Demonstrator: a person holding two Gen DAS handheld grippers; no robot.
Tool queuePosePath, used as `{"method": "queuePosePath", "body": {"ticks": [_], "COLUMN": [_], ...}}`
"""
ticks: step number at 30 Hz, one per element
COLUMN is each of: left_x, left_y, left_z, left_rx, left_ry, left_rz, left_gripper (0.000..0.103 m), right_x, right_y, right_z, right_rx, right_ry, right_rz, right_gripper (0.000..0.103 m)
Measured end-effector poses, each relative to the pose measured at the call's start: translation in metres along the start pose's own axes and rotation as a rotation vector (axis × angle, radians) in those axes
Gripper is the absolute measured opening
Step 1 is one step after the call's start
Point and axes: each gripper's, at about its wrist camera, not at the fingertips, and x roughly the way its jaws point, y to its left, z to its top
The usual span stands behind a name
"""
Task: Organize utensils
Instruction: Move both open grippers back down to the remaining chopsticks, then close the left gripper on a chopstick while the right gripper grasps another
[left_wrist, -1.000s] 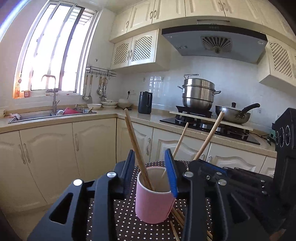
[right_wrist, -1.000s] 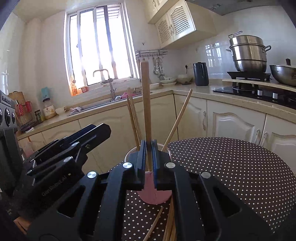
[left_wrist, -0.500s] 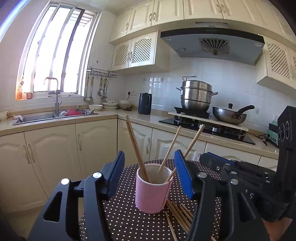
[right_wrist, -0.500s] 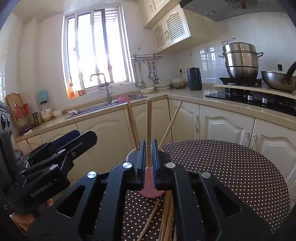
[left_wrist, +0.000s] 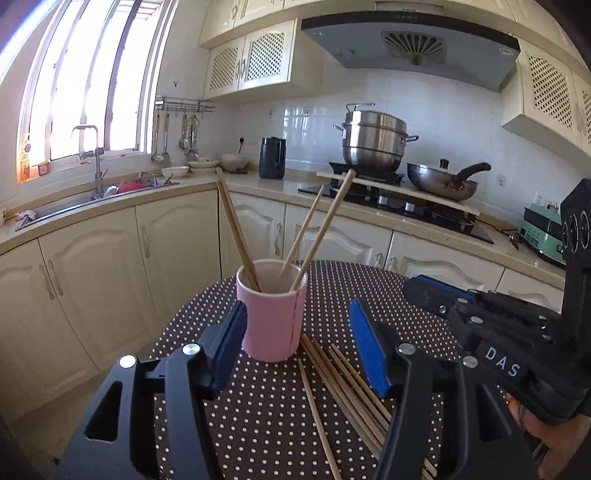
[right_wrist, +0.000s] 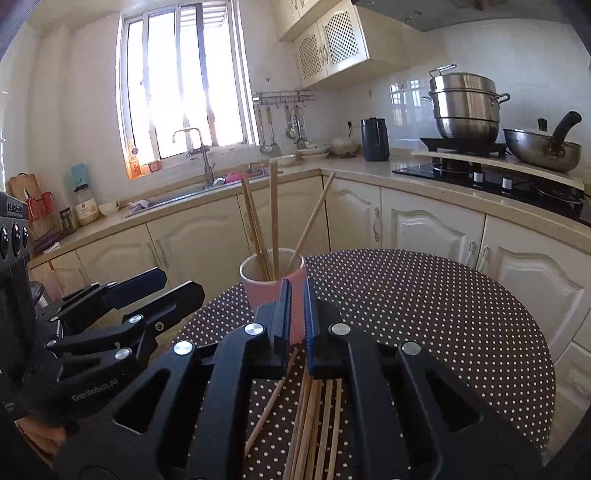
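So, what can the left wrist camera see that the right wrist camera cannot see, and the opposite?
Only the left wrist view shows the range hood over the stove and a green appliance at the far right of the counter.

Only the right wrist view shows the jars and a red-handled rack at the counter's left end.

Both show the pink cup holding four chopsticks, the loose chopsticks lying on the dotted table, the sink, the kettle, the steel pot and the pan.
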Motion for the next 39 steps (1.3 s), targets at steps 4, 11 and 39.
{"method": "queuePosePath", "body": {"ticks": [4, 11, 39], "left_x": [0.024, 0.057, 0.111], "left_y": [-0.005, -0.006, -0.013], "left_z": [-0.017, -0.046, -0.079], "left_rx": [0.0, -0.039, 0.017], "left_ry": [0.152, 0.348, 0.626], "left_rz": [0.03, 0.023, 0.087], "left_gripper": [0.058, 0.058, 0.019], "right_x": [0.004, 0.018, 0.106], "right_y": [-0.014, -0.029, -0.036], "right_z": [-0.014, -0.034, -0.064], "right_rx": [0.024, 0.04, 0.0], "right_ry": [0.058, 0.21, 0.708], "right_rz": [-0.041, -0.088, -0.071], "right_gripper": [0.02, 0.025, 0.032]}}
